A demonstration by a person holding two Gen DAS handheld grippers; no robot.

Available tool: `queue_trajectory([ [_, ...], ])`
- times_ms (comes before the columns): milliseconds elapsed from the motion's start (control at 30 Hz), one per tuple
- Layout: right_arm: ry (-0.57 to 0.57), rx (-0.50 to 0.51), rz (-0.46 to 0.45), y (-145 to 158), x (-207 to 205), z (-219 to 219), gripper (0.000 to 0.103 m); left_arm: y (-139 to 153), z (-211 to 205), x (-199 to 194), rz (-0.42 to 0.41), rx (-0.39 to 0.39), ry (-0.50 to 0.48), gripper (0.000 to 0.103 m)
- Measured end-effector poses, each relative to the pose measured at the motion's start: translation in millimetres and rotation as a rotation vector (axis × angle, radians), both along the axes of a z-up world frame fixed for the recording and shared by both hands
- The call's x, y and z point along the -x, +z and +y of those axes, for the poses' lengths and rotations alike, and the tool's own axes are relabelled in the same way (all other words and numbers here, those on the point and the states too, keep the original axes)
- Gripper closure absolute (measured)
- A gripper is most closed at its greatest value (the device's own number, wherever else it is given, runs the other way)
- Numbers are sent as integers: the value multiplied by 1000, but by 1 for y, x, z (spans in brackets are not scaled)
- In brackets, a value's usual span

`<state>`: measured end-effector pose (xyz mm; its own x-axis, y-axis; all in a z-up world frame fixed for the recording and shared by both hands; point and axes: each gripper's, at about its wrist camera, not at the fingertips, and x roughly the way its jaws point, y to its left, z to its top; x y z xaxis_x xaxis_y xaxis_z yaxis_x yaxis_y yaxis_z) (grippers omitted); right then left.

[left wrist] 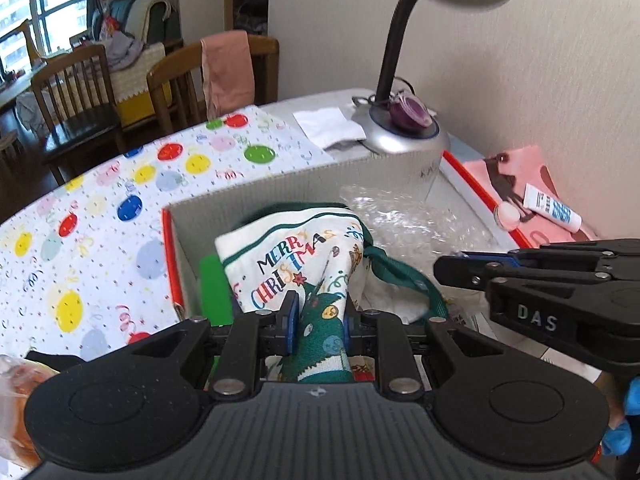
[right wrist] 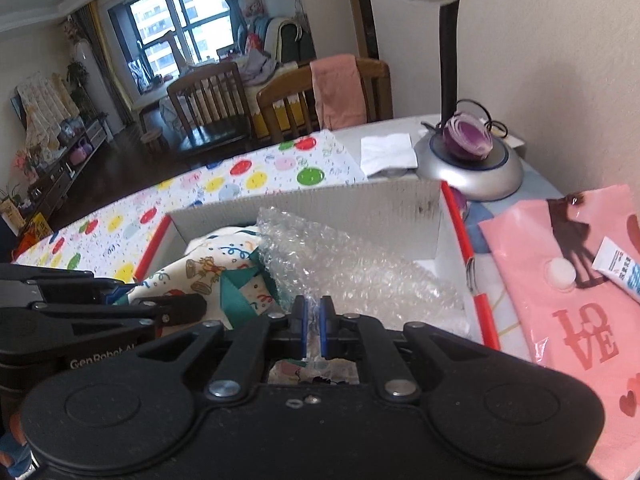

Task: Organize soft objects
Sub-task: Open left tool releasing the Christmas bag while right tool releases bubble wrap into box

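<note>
On the worktop's balloon-print cloth [left wrist: 100,216], the left gripper [left wrist: 318,320] pinches a white-and-green "Merry Christmas" fabric bag [left wrist: 296,256] over the red-edged cardboard box [left wrist: 280,184]. Further right, the right gripper [right wrist: 314,322] is pressed together above clear bubble wrap [right wrist: 352,268].

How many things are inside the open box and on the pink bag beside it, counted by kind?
Christmas cloth, pinched by the left gripper, in the box: 1
Bubble wrap in the box: 1
Tube on the pink bag: 1
Round white cap on the pink bag: 1
Total: 4
</note>
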<state>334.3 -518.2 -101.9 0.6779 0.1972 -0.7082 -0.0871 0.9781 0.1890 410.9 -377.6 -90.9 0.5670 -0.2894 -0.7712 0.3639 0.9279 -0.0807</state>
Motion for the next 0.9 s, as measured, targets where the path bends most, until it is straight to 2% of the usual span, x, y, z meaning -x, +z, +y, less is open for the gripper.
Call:
queue_trajectory([
  [167, 14, -7, 34, -9, -4, -1, 98, -11, -4, -1, 51, 2, -10, 83],
  [267, 10, -7, 44, -11, -3, -2, 97, -16, -6, 0, 54, -16, -12, 82],
  [367, 22, -11, 46, -13, -1, -2, 97, -19, -8, 3, 50, -35, -17, 74],
  [400, 27, -9, 46, -12, 0, -2, 97, -19, -7, 3, 49, -33, -16, 69],
  [500, 39, -8, 45, -10, 1, -3, 94, -19, -4, 4, 57, -10, -7, 32],
  [533, 39, -9, 44, -9, 1, -2, 91, -18, -2, 5, 55, 2, -1, 30],
  [700, 38, -19, 38, -3, 9, -6, 79, -10, 5, 13, 16, 36, -2, 30],
  [900, 55, -11, 10, 10, 23, -10, 59, 3, 17, 25, -7, 91, 6, 30],
])
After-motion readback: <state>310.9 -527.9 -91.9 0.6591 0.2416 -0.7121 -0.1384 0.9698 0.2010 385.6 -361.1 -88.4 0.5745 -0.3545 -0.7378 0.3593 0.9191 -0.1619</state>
